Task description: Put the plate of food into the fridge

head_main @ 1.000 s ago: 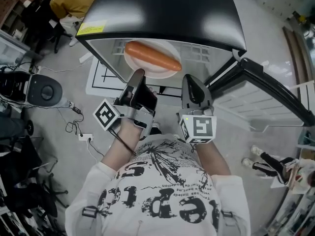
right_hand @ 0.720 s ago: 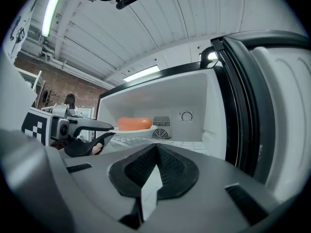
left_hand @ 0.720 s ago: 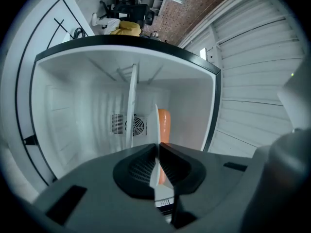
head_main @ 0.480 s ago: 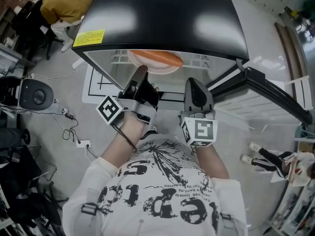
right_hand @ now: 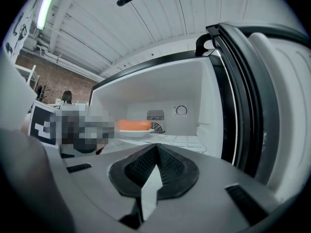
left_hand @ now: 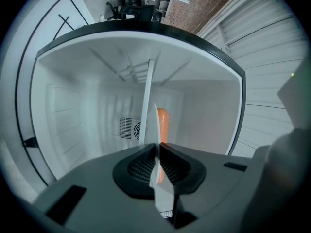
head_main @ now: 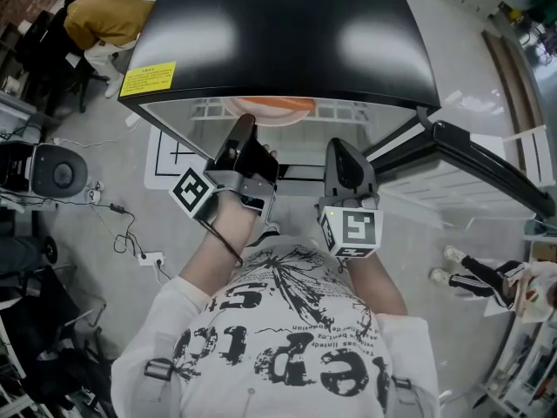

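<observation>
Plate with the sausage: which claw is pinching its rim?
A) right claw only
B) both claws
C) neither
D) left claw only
D: the left gripper view shows the left claw shut on the rim of the plate, while the right gripper view shows the right claw shut with nothing between its jaws.

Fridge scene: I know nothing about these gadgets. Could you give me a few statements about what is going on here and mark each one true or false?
1. The fridge door stands open. True.
2. The left gripper is clamped on the rim of the plate. True.
3. The food on the plate is a green apple. False: it is an orange sausage.
4. The right gripper grips the plate too. False: its jaws are together with nothing between them.
</observation>
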